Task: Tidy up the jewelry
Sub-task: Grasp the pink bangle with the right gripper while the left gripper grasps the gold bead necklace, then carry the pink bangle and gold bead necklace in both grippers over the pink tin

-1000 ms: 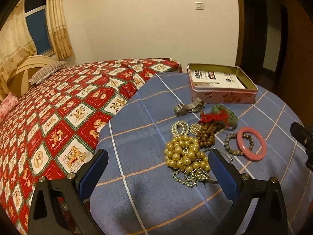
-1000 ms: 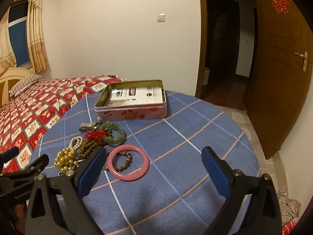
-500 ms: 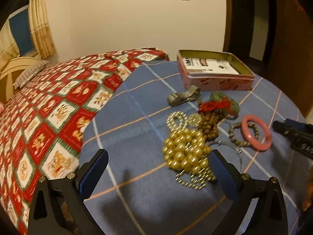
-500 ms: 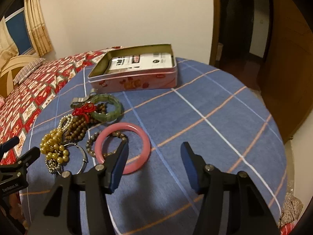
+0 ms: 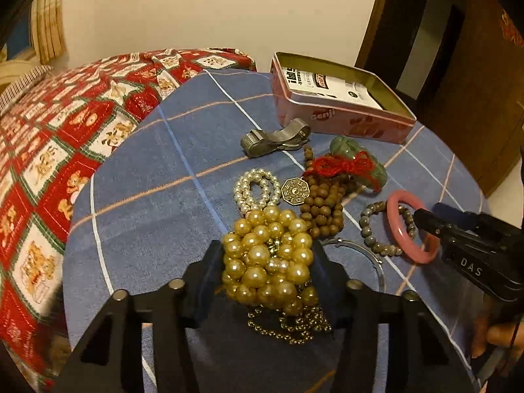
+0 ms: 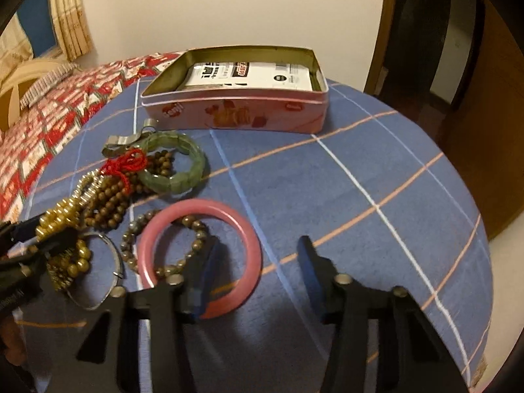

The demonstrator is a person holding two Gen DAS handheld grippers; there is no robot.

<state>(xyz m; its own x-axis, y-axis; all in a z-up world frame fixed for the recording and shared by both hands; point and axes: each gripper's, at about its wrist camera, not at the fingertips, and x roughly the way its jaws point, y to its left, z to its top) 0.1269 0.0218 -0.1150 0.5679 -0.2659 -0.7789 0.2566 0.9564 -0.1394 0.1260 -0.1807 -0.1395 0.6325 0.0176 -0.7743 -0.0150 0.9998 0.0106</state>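
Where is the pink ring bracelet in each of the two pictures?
Left wrist view: the pink bracelet lies at the right, on the blue tablecloth, beside the other gripper's tip.
Right wrist view: the same bracelet lies low and left of centre, with one of the right gripper fingers over its near rim.
Shared landmark: the open pink tin at the back.
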